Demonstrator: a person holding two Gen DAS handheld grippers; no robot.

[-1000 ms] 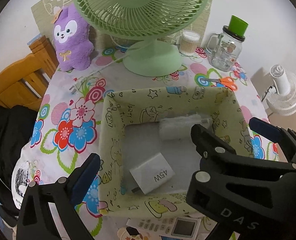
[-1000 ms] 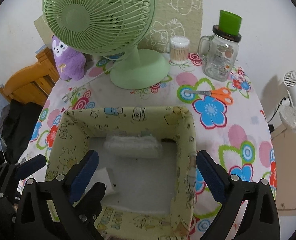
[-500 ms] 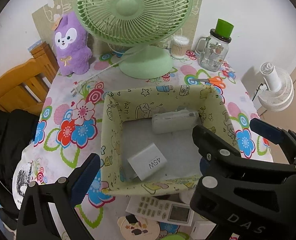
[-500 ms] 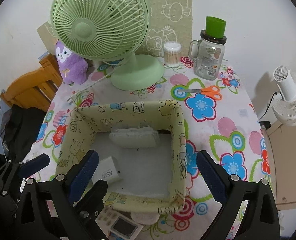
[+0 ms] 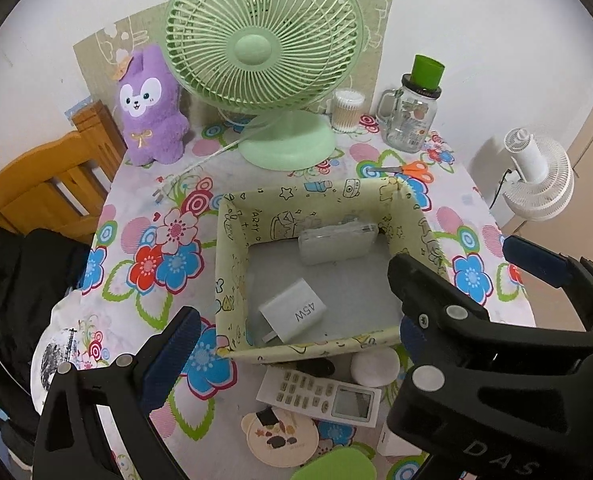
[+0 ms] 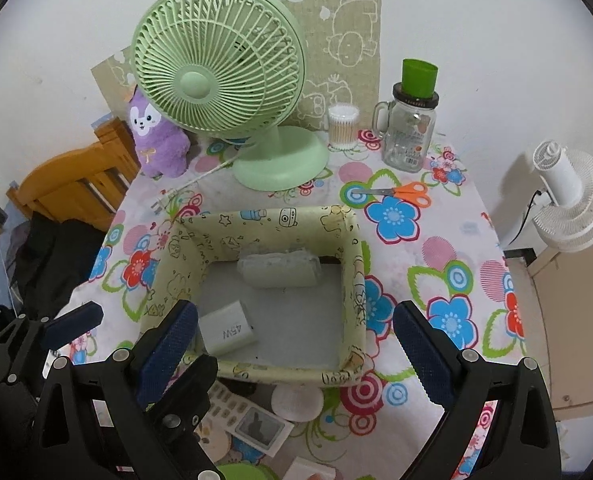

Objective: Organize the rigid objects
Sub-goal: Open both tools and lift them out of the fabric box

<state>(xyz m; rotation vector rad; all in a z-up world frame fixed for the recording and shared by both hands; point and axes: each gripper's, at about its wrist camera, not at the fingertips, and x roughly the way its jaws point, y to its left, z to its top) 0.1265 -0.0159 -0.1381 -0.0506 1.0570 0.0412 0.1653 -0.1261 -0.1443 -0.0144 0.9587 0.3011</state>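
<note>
A pale yellow-green fabric box stands mid-table. Inside it lie a white 45W charger and a white wrapped pack against the far wall. In front of the box are a white remote, a white round disc and a round printed coaster. My left gripper is open and empty above the box's near wall. My right gripper is open and empty beside it.
At the back stand a green desk fan, a purple plush, a cotton swab tub and a glass mug jar. Orange scissors lie behind the box. A wooden chair is left, a white fan right.
Both grippers have drawn back and up from the box, so the remote, disc and coaster in front of it have come into view. The charger and pack lie still.
</note>
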